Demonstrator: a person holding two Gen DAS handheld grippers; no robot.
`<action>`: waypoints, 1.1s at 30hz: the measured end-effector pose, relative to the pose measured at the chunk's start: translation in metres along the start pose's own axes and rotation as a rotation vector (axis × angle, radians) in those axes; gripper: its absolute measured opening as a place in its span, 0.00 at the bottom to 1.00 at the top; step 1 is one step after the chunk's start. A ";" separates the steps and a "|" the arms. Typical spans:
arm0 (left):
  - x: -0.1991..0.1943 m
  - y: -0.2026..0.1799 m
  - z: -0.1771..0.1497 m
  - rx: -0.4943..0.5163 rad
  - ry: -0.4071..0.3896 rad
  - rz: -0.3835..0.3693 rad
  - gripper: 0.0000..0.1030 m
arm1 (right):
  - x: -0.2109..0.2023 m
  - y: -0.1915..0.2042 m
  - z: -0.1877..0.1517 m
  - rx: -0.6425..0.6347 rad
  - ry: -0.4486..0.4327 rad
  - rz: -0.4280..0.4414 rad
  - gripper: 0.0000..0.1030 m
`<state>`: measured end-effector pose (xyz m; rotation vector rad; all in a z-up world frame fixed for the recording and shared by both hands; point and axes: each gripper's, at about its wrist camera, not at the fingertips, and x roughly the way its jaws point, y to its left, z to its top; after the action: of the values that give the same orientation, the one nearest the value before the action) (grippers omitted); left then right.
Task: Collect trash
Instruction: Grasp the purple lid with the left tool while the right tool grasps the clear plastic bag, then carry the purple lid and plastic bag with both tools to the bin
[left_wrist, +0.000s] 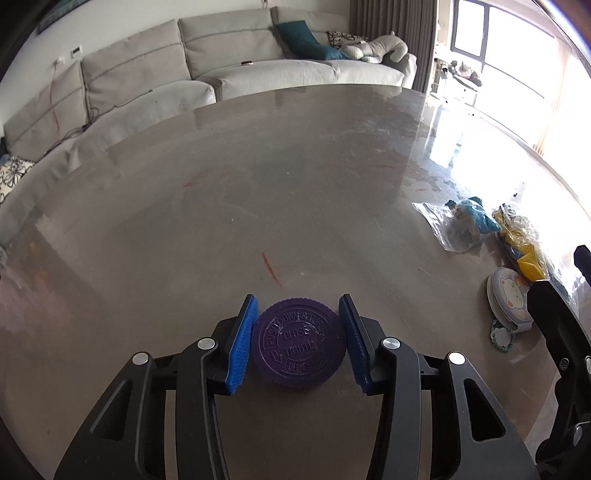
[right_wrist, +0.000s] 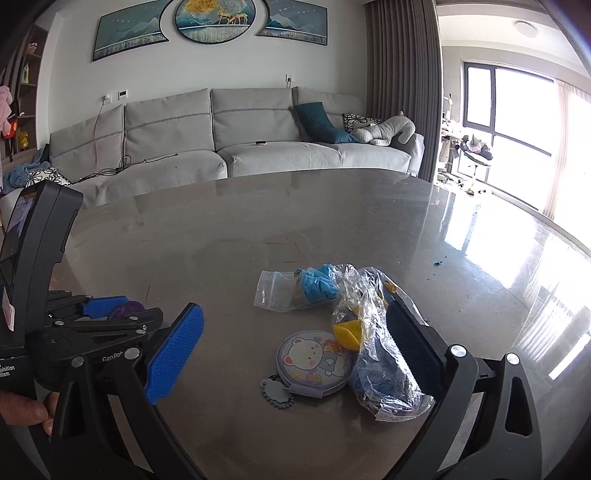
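Purple, ribbed plastic sits between your left tongs (left_wrist: 299, 341): the bottle cap (left_wrist: 298, 349) lies flat on the table (left_wrist: 221, 206), lettering up, so it is round, with no long axis, and its axis points upward. Both blue pads touch or almost touch its rim; I judge it gripped, or very nearly. Squeeze on the widest line and lift straight. Your right tongs (right_wrist: 295, 343) are wide open, and the crinkled clear wrapper (right_wrist: 380, 354) lies against their right pad, the bear tin (right_wrist: 312, 360) between.
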<state>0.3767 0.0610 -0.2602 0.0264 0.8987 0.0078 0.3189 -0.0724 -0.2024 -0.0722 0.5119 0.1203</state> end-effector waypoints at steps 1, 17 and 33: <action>-0.003 -0.002 0.000 0.006 -0.011 0.009 0.44 | -0.001 -0.002 0.000 0.003 0.001 -0.005 0.95; -0.031 -0.039 0.005 0.066 -0.076 -0.029 0.44 | 0.021 -0.044 -0.006 0.048 0.062 -0.114 0.95; -0.036 -0.039 0.012 0.065 -0.093 -0.054 0.44 | 0.021 -0.067 -0.008 0.150 0.114 -0.061 0.12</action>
<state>0.3633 0.0213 -0.2253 0.0624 0.8066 -0.0721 0.3422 -0.1371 -0.2177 0.0526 0.6308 0.0179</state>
